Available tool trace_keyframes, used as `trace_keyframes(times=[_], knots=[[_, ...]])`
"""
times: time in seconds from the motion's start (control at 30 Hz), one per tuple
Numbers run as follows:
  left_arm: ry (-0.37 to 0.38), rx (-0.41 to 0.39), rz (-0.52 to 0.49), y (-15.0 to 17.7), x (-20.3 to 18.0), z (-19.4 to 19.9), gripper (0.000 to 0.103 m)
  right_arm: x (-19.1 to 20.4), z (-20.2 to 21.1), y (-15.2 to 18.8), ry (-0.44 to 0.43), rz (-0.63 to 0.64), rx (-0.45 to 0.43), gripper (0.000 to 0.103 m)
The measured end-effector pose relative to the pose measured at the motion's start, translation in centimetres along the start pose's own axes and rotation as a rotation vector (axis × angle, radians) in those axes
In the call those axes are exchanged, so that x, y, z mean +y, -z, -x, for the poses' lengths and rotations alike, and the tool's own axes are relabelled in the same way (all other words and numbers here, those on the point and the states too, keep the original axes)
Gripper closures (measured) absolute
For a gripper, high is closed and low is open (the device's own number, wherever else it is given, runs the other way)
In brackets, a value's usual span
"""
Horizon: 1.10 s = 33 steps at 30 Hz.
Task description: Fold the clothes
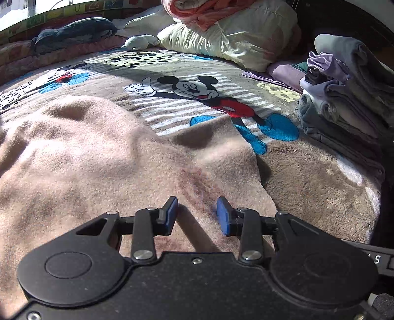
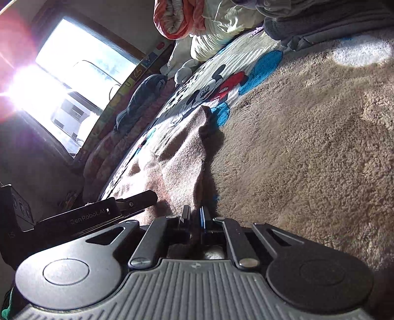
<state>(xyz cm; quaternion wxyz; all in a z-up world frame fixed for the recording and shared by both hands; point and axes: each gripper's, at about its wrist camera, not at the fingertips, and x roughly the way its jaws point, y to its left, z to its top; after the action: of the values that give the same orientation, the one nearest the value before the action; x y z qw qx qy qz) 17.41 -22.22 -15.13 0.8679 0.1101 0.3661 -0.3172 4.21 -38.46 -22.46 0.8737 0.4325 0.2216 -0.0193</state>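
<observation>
A: Lying on the cartoon-mouse blanket (image 1: 307, 172), the beige fleece garment (image 1: 86, 160) spreads from the near edge of the bed toward the printed mouse figure; its right-hand edge runs diagonally and covers one blue shoe of the figure. Bare blanket lies open to the right of that edge, up to the stack of folded clothes (image 1: 344, 98).

B: And the tools?

A: Left gripper (image 1: 197, 214): level above the fleece, blue pads (image 1: 222, 216) well apart, nothing between them. Right gripper (image 2: 195, 219): rolled onto its side at the garment's edge, jaws nearly together. A strip of fleece appears to lie between them, but the fingers sit in shadow and the grip cannot be confirmed.

B: What is obscured?

A: From the right wrist, window (image 2: 81, 69) glare washes out the area left of the garment. The left gripper's body shows there only partly. Beyond the mouse figure, a pale pillow (image 1: 234, 37) carries an orange bundle (image 1: 194, 12), cut off by the frame; the stack of folded clothes is also cropped.
</observation>
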Motion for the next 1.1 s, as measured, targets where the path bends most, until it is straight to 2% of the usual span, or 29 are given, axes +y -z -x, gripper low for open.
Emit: trace_keyframes(times=[0.03, 0.1, 0.17, 0.2, 0.33, 0.4, 0.5, 0.67, 0.7, 0.73, 0.77, 0.83, 0.93, 1.03, 1.1], knots=[[-0.019, -0.011, -0.034, 0.3, -0.6, 0.1, 0.069, 0.0, 0.5, -0.2, 0.006, 0.011, -0.018, 0.094], [-0.007, -0.046, -0.003, 0.5, -0.3, 1.1, 0.069, -0.2, 1.1, -0.9, 0.012, 0.024, -0.053, 0.089], [-0.001, -0.083, 0.035, 0.7, 0.3, 2.1, 0.069, -0.8, 0.8, -2.1, 0.005, 0.014, -0.061, 0.078], [0.0, -0.096, 0.048, 0.9, 0.5, 2.4, 0.069, -1.1, 0.1, -3.1, -0.004, 0.002, -0.048, 0.066], [-0.016, -0.098, 0.079, 2.0, 1.1, 2.9, 0.069, -1.2, -3.1, -6.4, -0.009, 0.025, -0.005, 0.06], [-0.011, -0.094, 0.121, 2.7, 1.5, 2.9, 0.069, -1.0, -5.7, -7.9, -0.023, 0.01, 0.038, 0.059], [-0.002, -0.1, 0.185, 3.8, 2.2, 3.0, 0.069, -0.1, -8.4, -8.8, -0.026, 0.054, 0.084, 0.058], [0.014, -0.109, 0.216, 4.3, 2.7, 3.2, 0.07, 1.0, -11.0, -9.5, -0.036, 0.095, 0.139, 0.059], [0.014, -0.108, 0.222, 4.3, 2.7, 3.2, 0.069, 1.3, -10.6, -9.5, -0.04, 0.104, 0.12, 0.066], [0.014, -0.107, 0.228, 4.3, 2.7, 3.1, 0.069, 1.6, -10.1, -9.6, -0.043, 0.113, 0.095, 0.092], [0.013, -0.107, 0.234, 4.3, 2.7, 3.1, 0.069, 1.9, -9.6, -9.7, -0.047, 0.121, 0.07, 0.096], [0.01, -0.104, 0.245, 4.2, 2.7, 3.1, 0.069, 2.5, -8.5, -9.8, -0.054, 0.139, 0.019, 0.096], [0.009, -0.101, 0.247, 4.3, 2.7, 3.2, 0.069, 3.9, -6.9, -9.8, -0.012, 0.256, -0.016, 0.096], [0.014, -0.108, 0.245, 4.8, 2.8, 3.2, 0.065, 1.8, -9.2, -9.0, 0.112, 0.241, 0.05, 0.096], [0.017, -0.112, 0.247, 4.9, 2.8, 3.3, 0.065, 2.5, -9.1, -9.0, 0.155, 0.292, 0.006, 0.094]])
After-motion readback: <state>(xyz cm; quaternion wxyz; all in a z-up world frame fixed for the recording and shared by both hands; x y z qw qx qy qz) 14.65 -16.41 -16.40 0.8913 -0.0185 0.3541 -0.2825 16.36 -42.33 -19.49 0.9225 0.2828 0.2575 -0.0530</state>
